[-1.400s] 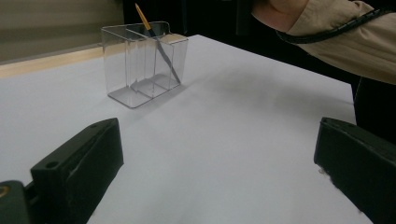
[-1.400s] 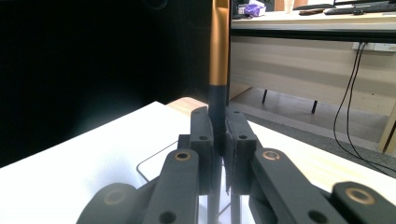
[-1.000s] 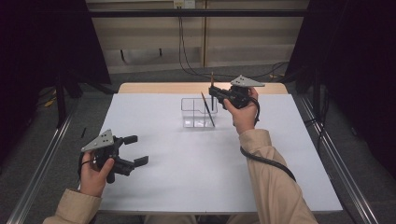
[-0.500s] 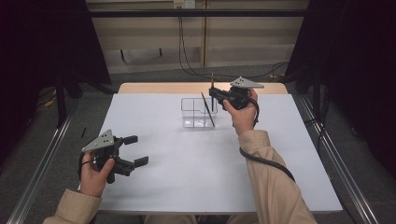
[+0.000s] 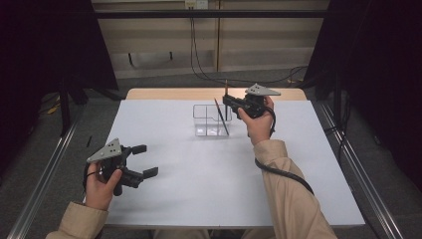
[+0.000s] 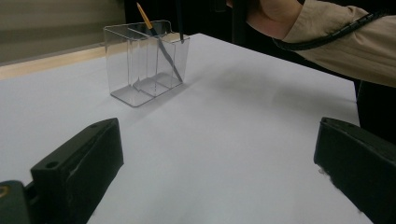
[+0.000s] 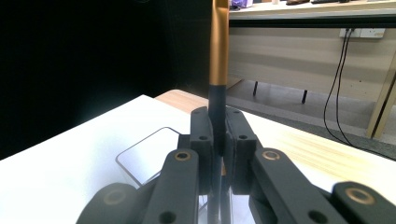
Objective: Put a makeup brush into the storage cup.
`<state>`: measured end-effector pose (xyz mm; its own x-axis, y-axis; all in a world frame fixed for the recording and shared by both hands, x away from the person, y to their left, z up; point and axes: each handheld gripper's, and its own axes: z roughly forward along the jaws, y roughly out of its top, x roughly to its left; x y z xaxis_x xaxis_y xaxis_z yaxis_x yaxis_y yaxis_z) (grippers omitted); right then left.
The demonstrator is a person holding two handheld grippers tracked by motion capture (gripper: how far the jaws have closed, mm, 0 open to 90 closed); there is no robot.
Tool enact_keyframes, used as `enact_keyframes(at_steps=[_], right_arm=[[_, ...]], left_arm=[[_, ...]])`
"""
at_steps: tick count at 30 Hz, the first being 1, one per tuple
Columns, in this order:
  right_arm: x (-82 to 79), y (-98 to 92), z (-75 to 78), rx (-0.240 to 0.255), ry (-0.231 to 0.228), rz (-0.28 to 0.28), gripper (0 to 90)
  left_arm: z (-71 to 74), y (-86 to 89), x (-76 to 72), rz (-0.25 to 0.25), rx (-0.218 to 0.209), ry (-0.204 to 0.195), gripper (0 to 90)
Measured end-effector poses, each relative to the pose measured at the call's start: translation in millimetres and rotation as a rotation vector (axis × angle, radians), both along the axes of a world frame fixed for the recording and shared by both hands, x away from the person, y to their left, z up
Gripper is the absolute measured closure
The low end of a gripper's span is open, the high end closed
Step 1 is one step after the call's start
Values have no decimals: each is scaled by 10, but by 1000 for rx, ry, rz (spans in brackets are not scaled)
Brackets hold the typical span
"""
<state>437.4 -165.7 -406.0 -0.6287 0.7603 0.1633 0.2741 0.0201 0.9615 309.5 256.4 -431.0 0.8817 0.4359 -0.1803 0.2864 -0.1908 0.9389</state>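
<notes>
A: What is the left gripper (image 5: 142,160) doing near the surface's (image 5: 209,169) front-left corner?

B: Idling, fingers wide, holding nothing.

A: And the far edge?

B: The right gripper (image 5: 228,102) is pinching a pen (image 7: 217,70) upright over the holder (image 5: 211,120). Lowering straight should be avoiding the leaning pencil (image 5: 221,116).

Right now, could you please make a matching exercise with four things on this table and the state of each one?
Things:
1. left gripper
2. right gripper
3. clear holder
4. leaning pencil

States:
A. stands near the far edge of the white table
B. rests tilted inside the holder
C. jaws wide apart, nothing between them
D. jaws clamped on an upright pencil

Pairs: 1-C, 2-D, 3-A, 4-B
</notes>
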Motion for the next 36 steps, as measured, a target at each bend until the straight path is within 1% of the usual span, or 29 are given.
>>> enact_keyframes(at_steps=[4,5,9,13,15,26,34,35,36], right_arm=[[-4,6,-37,-1,3,11,840],[-7,9,-50,-6,5,11,840],[-10,2,-87,-1,13,5,840],[-16,-7,-88,-2,16,8,840],[-18,-12,-89,1,15,11,840],[-28,-25,-136,1,25,24,839],[-38,-16,-155,13,41,39,834],[-42,-15,-155,16,43,41,822],[-46,-14,-158,27,49,48,769]], left_arm=[[1,-4,-2,-5,-2,0,13],[0,-4,-2,-5,-3,0,13],[-3,-1,-1,-3,-2,2,13],[-5,-4,0,-4,0,3,13],[-5,-4,0,-4,7,2,14],[-2,11,-14,1,4,-1,14],[0,10,-16,0,1,-1,14],[0,9,-18,0,2,-2,14],[-1,8,-19,0,3,-2,14]])
